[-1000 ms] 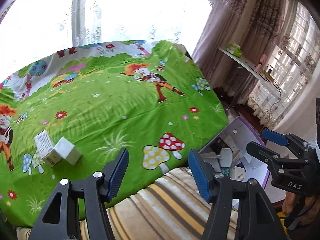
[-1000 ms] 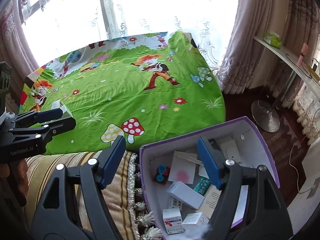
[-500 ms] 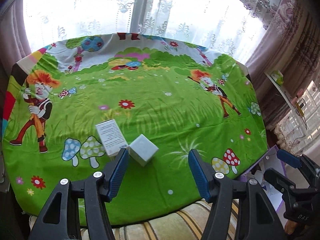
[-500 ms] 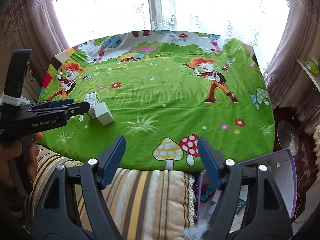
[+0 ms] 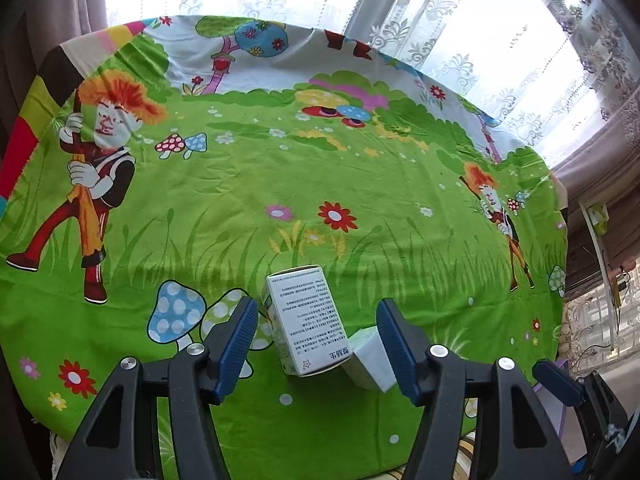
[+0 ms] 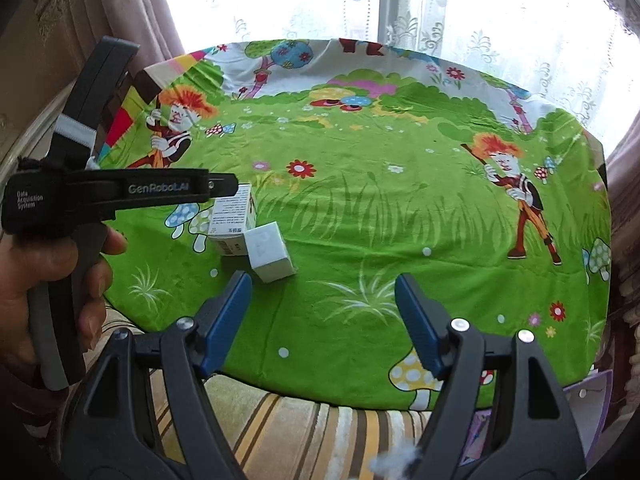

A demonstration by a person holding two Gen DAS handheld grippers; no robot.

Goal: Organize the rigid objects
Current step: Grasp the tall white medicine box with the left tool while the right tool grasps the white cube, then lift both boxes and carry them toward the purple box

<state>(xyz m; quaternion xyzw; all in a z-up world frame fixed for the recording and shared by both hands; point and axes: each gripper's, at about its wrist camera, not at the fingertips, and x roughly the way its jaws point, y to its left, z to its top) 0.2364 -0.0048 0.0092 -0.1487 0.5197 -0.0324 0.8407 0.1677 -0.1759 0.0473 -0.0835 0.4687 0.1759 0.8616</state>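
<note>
A white printed carton (image 5: 306, 320) lies on the green cartoon cloth (image 5: 320, 184), with a small white cube box (image 5: 370, 364) touching its right side. My left gripper (image 5: 314, 344) is open, its blue pads on either side of both boxes, not touching. In the right wrist view the carton (image 6: 234, 220) and cube box (image 6: 268, 252) lie left of centre, with the left gripper's body (image 6: 120, 192) over them. My right gripper (image 6: 324, 320) is open and empty above the cloth's near edge.
A striped cushion (image 6: 304, 432) lies under the cloth's near edge. The corner of a purple box (image 6: 592, 396) shows at the lower right. Curtains and a bright window stand behind the cloth.
Both grippers swung left, away from the purple box. The left gripper moved forward until its open jaws flank the two white boxes. Both stayed open.
</note>
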